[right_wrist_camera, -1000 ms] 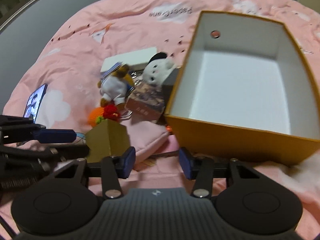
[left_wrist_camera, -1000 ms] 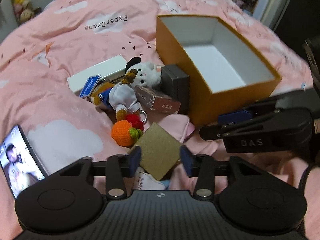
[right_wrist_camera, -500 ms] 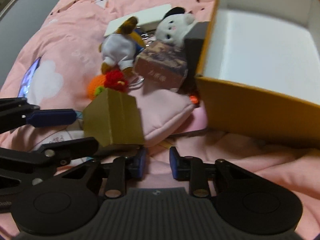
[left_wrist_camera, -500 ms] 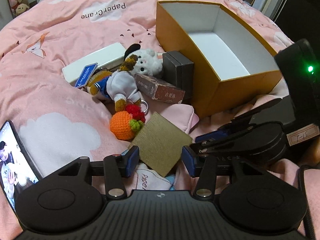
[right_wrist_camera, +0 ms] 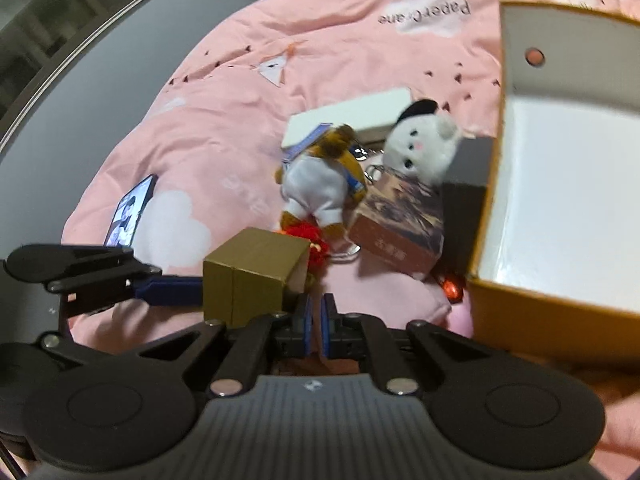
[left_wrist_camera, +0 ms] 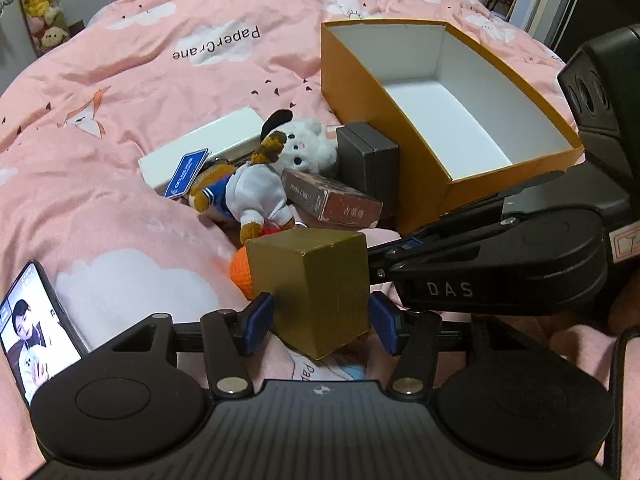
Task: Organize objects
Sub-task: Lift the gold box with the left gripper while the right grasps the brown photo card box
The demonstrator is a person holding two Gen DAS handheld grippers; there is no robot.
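**Gold box in my left grip, the orange box not yet filled**

My left gripper [left_wrist_camera: 320, 322] has its blue pads against both sides of the gold box [left_wrist_camera: 316, 280], holding it tilted just above the bedspread, on the near side of the orange box [left_wrist_camera: 404, 160]. My right gripper [right_wrist_camera: 314, 330] has its fingers drawn almost together with nothing visible between them; its tips sit just beside the gold box, though motion blur keeps me from saying whether they touch it.

Just behind the gold box lies the orange crocheted ball [left_wrist_camera: 240, 276]. Beyond it, the plush in the white shirt [left_wrist_camera: 252, 196] and the brown card box [left_wrist_camera: 336, 202] crowd the orange box's left side. The dark grey case [left_wrist_camera: 370, 156] stands against that wall, with the white plush [left_wrist_camera: 308, 146] just to the left of the case and the flat white box [left_wrist_camera: 204, 146] further left again. A phone [left_wrist_camera: 32, 340] lies well to the left, close to me.

The orange box shows only bare white floor, so I judge the sorting barely begun: one item lifted, none delivered, the whole cluster left.
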